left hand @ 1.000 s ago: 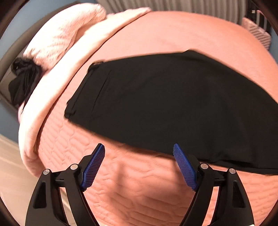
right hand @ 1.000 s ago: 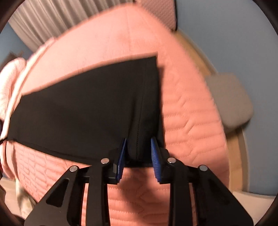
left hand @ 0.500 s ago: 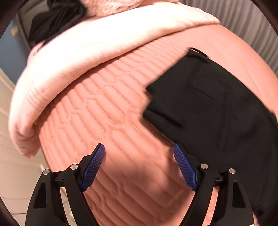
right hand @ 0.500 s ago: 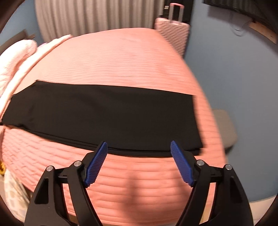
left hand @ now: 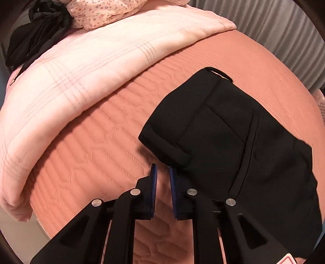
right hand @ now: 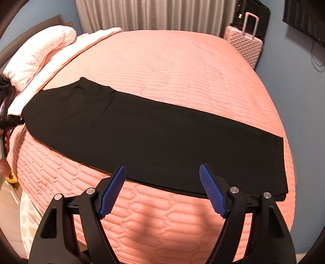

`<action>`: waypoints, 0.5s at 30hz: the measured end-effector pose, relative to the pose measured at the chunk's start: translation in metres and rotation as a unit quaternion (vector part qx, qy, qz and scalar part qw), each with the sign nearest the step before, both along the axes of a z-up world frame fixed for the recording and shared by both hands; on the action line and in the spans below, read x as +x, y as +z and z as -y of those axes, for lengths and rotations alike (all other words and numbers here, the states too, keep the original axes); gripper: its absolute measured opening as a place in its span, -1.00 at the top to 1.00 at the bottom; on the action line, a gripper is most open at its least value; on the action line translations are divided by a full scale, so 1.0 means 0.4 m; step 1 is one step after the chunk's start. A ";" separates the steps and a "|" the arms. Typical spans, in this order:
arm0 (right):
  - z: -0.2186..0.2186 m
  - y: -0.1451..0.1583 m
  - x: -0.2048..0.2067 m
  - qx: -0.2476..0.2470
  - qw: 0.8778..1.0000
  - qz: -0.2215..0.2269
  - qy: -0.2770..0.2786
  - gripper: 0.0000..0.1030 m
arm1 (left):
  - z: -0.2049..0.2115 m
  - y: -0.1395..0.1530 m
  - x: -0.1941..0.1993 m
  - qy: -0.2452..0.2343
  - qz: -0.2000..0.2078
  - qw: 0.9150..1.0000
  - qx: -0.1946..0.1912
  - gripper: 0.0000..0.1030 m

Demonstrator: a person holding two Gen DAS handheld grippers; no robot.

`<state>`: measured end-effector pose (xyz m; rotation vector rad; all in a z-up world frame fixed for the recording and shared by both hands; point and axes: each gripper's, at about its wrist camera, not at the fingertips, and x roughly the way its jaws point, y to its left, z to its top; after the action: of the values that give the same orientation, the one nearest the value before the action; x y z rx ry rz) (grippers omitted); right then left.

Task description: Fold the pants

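We noted the left gripper (left hand: 162, 172), jaws just narrowed with nothing between them, beside the waistband of the black pants (right hand: 142, 130), while the right gripper (right hand: 162, 182) hung wide above the pink bedspread (right hand: 172, 67).

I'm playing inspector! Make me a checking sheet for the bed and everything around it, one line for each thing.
Surface: pink quilted bed cover, lying smooth.
Job's things: black pants, laid flat in a long strip near the bed's front edge.
Clutter: pale blanket, flowery pillow and a black clothes heap at one end.
Tongs: left tongs have just been closing, only a narrow gap left, nothing between them, tips beside the pants' waist corner. Right tongs have just been opening, now wide, over the pants' near edge, no cloth pinched.
Cables: thin wire on the blue wall.
Surroundings: pink suitcase, grey curtain.
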<state>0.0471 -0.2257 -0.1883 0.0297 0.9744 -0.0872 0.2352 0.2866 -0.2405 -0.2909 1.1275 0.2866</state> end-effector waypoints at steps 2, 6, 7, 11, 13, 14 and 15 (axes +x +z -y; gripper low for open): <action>0.007 -0.013 0.002 -0.003 1.000 -0.004 -0.002 -0.46 | -0.020 -0.019 0.012 0.007 -0.017 1.000 0.015 0.46; 0.060 -0.037 -0.006 0.003 1.000 -0.007 -0.025 -0.50 | -0.047 0.031 -0.040 0.032 -0.025 0.989 0.144 -0.02; 0.071 -0.046 -0.005 0.005 0.999 -0.008 -0.032 -0.52 | -0.044 0.054 -0.055 0.041 -0.023 0.983 0.177 -0.17; 0.062 -0.072 0.082 0.060 0.998 0.013 -0.019 -0.47 | 0.038 0.132 -0.046 0.000 0.009 0.982 0.186 -0.17; 0.011 -0.081 0.156 0.080 0.996 0.031 0.019 -0.44 | 0.146 0.149 0.000 -0.043 0.020 0.983 0.178 -0.36; -0.010 -0.091 0.186 0.085 0.995 0.035 0.032 -0.43 | 0.205 0.142 0.026 -0.062 0.022 0.983 0.173 -0.42; -0.039 -0.111 0.231 0.095 0.994 0.037 0.048 -0.42 | 0.288 0.125 0.063 -0.092 0.019 0.983 0.158 -0.47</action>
<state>0.1395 -0.2101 -0.2329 0.1603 0.9058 0.0956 0.2604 0.1713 -0.1907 0.0893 1.0450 0.2905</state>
